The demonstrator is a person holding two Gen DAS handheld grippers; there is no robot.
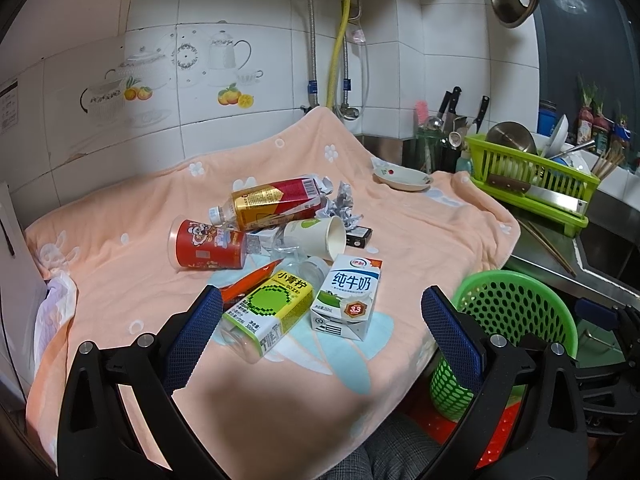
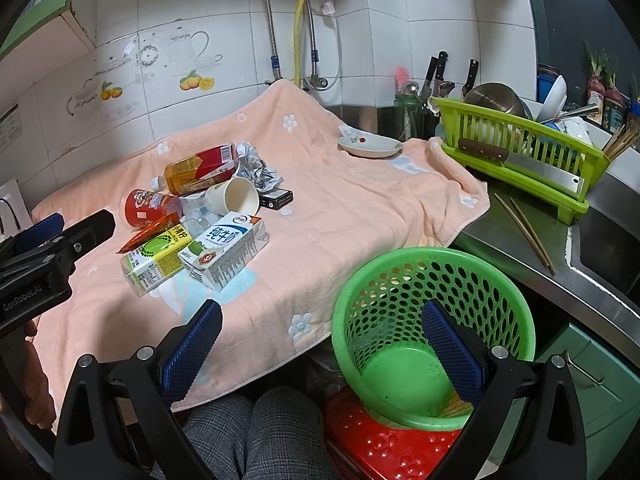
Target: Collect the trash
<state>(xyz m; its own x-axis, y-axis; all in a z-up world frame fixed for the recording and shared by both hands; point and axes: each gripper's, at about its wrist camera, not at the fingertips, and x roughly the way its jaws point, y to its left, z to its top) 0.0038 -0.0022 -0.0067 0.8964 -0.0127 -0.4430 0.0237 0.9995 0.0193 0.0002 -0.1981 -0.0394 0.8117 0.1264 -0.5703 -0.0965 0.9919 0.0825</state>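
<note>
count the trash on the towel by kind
bottles: 2 (tea bottle, lime bottle)
cups: 2 (red cup, paper cup)
cartons: 1 (milk carton)
foil wads: 1 (foil)
wrappers: 1 (orange wrapper)
small boxes: 1 (dark box)
total: 8 clear to see; a clear item under the pile is too hidden to name

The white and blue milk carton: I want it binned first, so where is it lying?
In both views the white and blue milk carton lies on the peach towel, right of the yellow-green drink bottle, nearest the green perforated basket.
</note>
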